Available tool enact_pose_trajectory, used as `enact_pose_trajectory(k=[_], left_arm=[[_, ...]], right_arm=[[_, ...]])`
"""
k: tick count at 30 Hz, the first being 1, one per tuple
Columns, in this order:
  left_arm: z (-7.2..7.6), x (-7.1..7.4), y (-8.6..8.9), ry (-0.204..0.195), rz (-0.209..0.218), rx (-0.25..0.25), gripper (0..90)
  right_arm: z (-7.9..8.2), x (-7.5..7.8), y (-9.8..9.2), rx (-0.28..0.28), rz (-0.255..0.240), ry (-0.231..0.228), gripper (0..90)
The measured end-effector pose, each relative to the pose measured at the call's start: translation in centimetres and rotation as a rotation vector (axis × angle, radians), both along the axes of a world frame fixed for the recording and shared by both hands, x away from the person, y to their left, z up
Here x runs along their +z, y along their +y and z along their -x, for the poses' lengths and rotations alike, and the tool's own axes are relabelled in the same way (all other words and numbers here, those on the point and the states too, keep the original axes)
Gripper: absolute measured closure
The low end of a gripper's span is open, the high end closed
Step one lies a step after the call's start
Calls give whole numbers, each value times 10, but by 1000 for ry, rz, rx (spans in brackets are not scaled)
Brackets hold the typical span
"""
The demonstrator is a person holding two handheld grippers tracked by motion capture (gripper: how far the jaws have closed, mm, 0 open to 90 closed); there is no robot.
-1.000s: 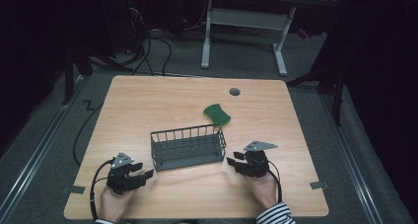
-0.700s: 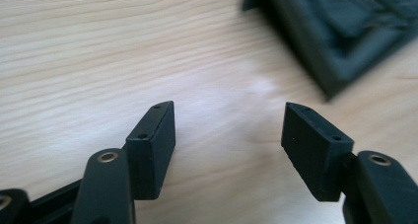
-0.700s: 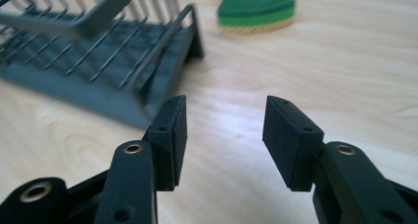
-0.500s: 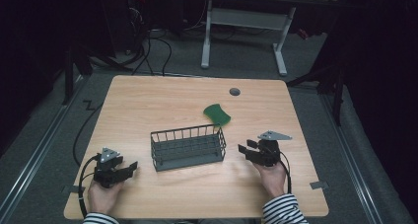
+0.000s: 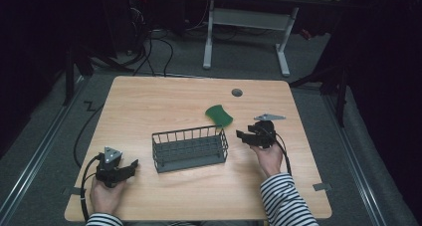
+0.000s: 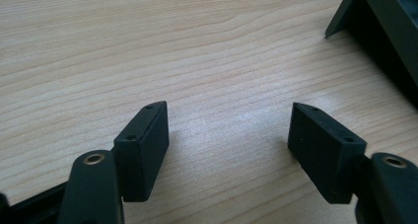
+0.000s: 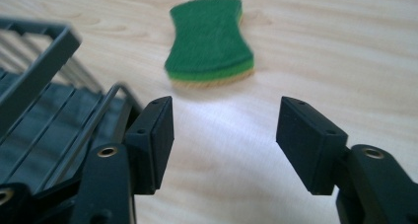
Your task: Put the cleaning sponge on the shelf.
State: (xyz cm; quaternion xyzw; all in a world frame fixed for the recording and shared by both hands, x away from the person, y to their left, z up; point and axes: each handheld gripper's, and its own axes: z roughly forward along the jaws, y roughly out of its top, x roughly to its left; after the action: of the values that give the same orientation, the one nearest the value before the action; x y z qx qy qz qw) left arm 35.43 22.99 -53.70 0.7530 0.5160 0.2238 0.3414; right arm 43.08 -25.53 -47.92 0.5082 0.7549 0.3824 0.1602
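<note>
At lower left we see the left gripper (image 5: 130, 167), jaws just widened over bare table (image 5: 149, 101). The wire basket (image 5: 189, 149) sits centre. Right gripper (image 5: 242, 136), jaws just widened, empty, faces the unlabelled green sponge (image 5: 219, 114) above.

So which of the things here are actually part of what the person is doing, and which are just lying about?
Part of the job:
- green sponge, right ahead of the right gripper, whose jaws have just been opening, nothing between them
- wire basket beside it, probably

Just lying about:
- round grey cap set in the table
- second table behind
- cables on the floor
</note>
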Motion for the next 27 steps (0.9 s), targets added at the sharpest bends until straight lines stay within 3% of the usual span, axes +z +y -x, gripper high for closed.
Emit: enact_pose_trajectory(k=[7, 8, 12, 14, 16, 24, 27], left_arm=[[0, 0, 0, 2, 2, 0, 324], [0, 0, 0, 2, 2, -1, 322], [0, 0, 0, 2, 2, -1, 321], [0, 0, 0, 1, 4, 0, 320], [0, 0, 0, 1, 4, 0, 320], [0, 0, 0, 0, 4, 0, 321], [0, 0, 0, 1, 1, -1, 321]], right_arm=[[-32, 12, 18, 3, 75, 9, 342], [-43, 14, 26, 11, 96, 21, 312], [-60, 18, 38, 29, 112, 44, 269], [-76, 19, 48, 54, 130, 87, 232], [-82, 19, 51, 60, 139, 100, 224], [-122, 3, 78, 120, 179, 229, 178], [-130, -1, 82, 127, 191, 246, 175]])
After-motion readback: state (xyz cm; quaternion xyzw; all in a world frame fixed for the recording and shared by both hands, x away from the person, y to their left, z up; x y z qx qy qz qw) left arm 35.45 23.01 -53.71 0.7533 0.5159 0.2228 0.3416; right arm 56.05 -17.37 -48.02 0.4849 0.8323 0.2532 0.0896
